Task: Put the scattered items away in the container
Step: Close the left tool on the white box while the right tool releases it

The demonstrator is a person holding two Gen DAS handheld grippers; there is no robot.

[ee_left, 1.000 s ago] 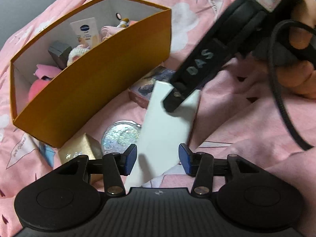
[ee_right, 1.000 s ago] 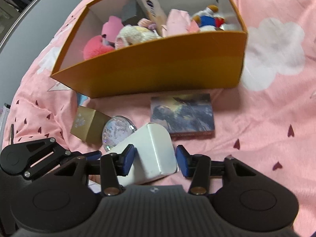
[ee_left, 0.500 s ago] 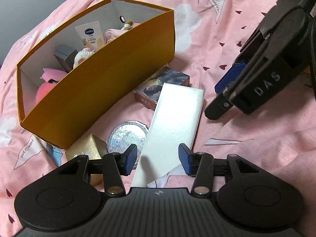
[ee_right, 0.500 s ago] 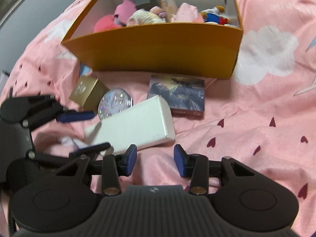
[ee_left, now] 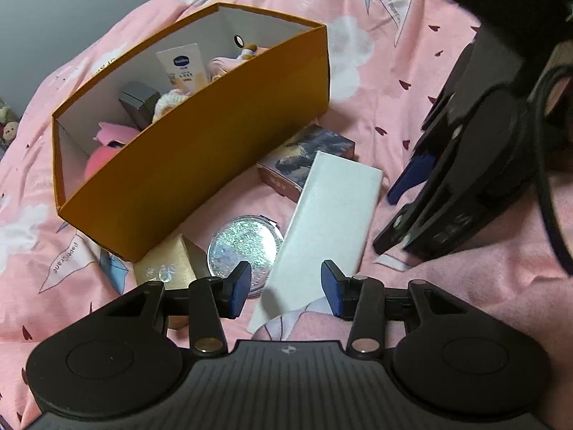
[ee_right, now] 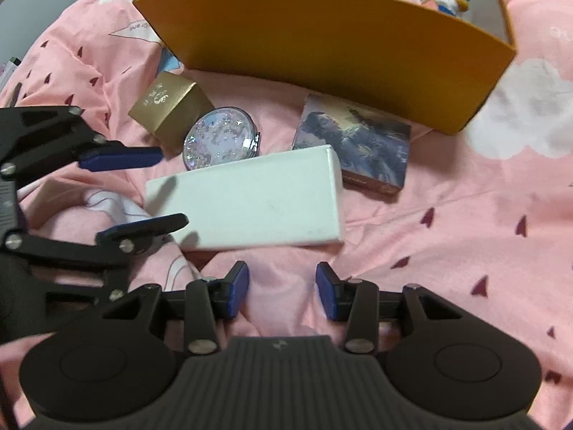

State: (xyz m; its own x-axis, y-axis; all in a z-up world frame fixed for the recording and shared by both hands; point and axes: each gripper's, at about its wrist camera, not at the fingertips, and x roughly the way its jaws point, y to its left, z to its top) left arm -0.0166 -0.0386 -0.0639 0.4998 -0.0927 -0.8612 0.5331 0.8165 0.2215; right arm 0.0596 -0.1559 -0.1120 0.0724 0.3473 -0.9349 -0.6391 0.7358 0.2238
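Note:
An orange box (ee_left: 186, 175) (ee_right: 322, 53) with white inner walls stands on the pink bedding and holds soft toys, a tube and a grey block. In front of it lie a long white box (ee_left: 322, 229) (ee_right: 250, 200), a picture-printed box (ee_left: 308, 157) (ee_right: 358, 143), a round glitter compact (ee_left: 243, 247) (ee_right: 218, 138) and a gold box (ee_left: 168, 268) (ee_right: 168, 107). My left gripper (ee_left: 284, 292) (ee_right: 143, 186) is open, its fingers on either side of the white box's near end, not touching. My right gripper (ee_right: 281, 292) (ee_left: 401, 215) is open and empty, just short of the white box's side.
The pink bedding (ee_right: 465, 215) is soft and wrinkled, with clouds, paper cranes and small dark hearts. A grey surface (ee_left: 71, 7) lies beyond the bed. Small plush toys (ee_left: 9, 129) sit at the far left edge.
My right gripper has let go of the white box and drawn back from it. The white box now lies flat on the bedding. My left gripper stays open around its near end.

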